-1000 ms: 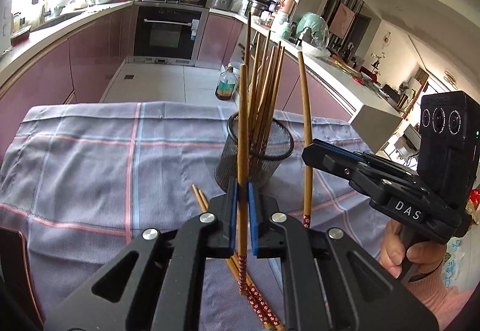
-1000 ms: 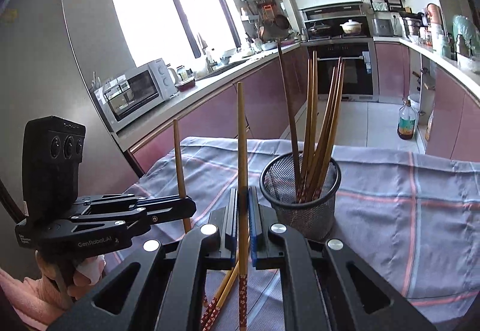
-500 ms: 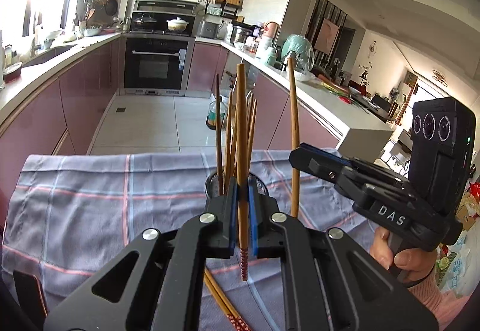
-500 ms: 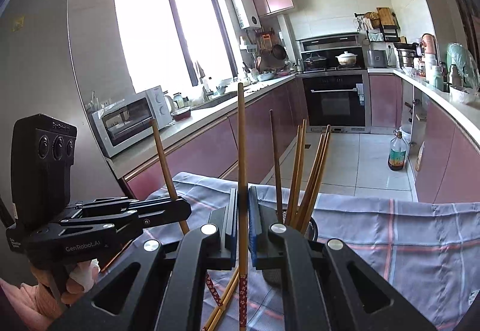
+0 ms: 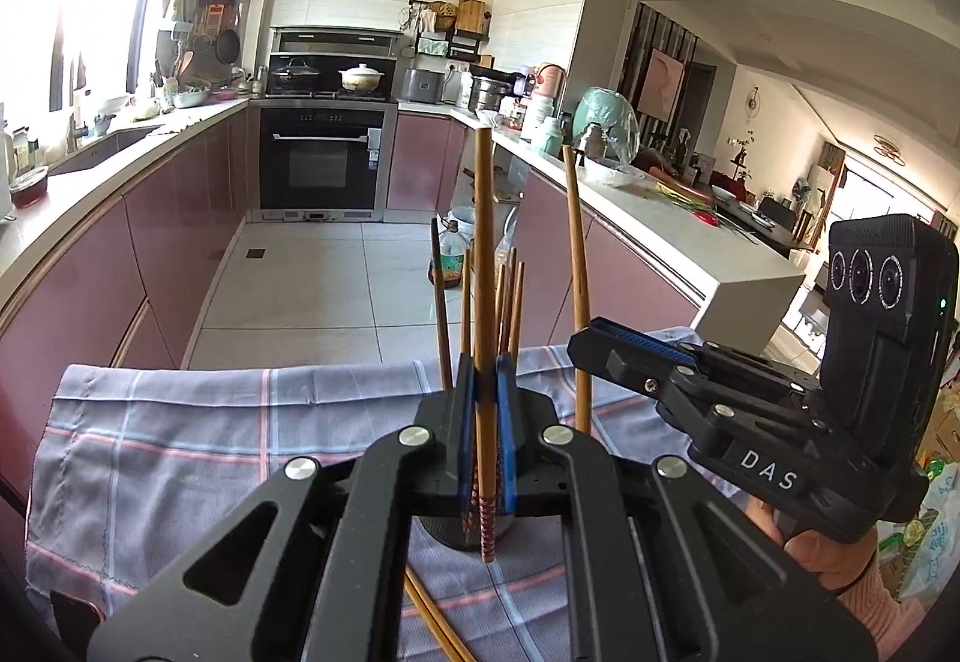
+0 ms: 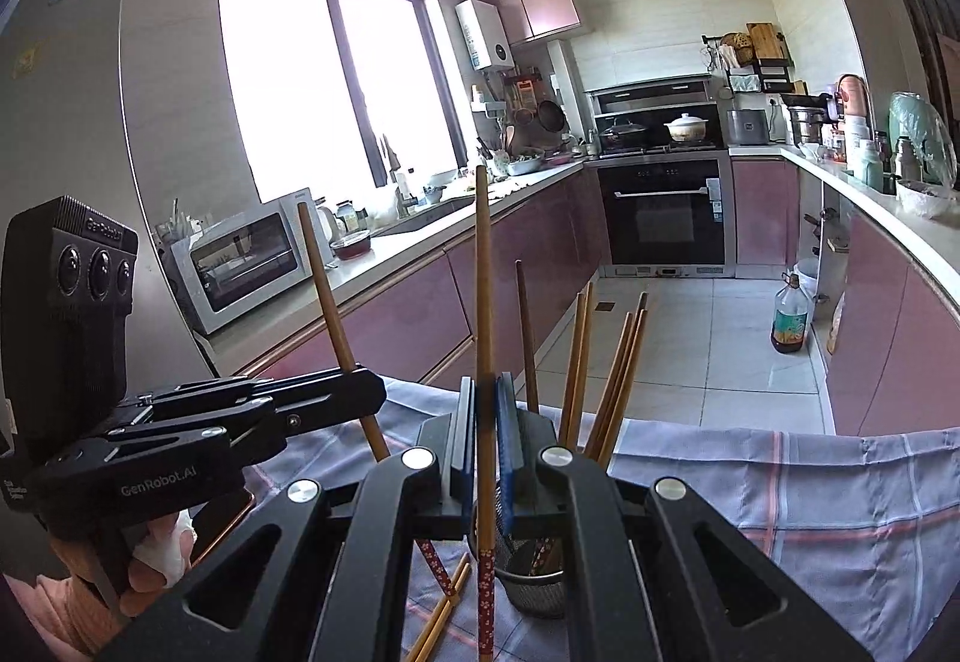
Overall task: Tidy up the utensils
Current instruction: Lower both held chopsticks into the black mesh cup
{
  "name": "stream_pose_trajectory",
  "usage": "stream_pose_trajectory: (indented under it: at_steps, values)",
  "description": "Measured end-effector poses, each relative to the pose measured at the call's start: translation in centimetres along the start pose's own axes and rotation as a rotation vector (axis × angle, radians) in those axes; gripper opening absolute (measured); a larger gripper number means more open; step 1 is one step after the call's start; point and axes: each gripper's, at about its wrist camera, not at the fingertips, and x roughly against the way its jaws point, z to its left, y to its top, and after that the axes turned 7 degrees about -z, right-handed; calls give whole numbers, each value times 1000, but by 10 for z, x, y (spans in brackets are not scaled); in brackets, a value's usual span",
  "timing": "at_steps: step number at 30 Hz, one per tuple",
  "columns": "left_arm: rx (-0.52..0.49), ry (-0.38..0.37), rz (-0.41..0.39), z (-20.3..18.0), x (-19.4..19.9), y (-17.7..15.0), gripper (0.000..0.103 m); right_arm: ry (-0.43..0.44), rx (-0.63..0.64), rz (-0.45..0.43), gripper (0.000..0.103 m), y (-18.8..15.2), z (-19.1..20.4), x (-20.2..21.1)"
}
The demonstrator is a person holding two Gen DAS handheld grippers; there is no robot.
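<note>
Each gripper is clamped shut on one wooden chopstick, held upright with its patterned red end pointing down. The left gripper pinches its chopstick between the blue pads; seen from the right wrist, that same tool sits off to the left with its stick leaning a little. The right gripper holds the second chopstick just as firmly, close to vertical.

The mesh holder stands on the checked cloth covering the bench, near the middle of it, largely hidden behind the fingers. Several chopsticks already stand in it, fanning outward. A few loose chopsticks lie flat on the cloth toward the near edge, just beside the holder.

The step in hand looks like carrying both sticks over the holder, patterned ends hanging above or beside its rim. The next move seems to call for lining each lower tip up inside the rim, lowering it between the sticks already there, then releasing. One risk is a tip catching the rim or nudging the standing sticks. The loose ones on the cloth remain to be gathered
</note>
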Motion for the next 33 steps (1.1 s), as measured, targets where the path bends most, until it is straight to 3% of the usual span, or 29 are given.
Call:
stream_pose_trajectory:
  at_steps: [22, 33]
  values:
    - [2, 20, -25, 1, -37, 20, 7, -47, -8, -43, 5, 14, -6, -17]
    - [3, 11, -68, 3, -30, 34, 7, -56, -25, -58, 6, 17, -10, -21]
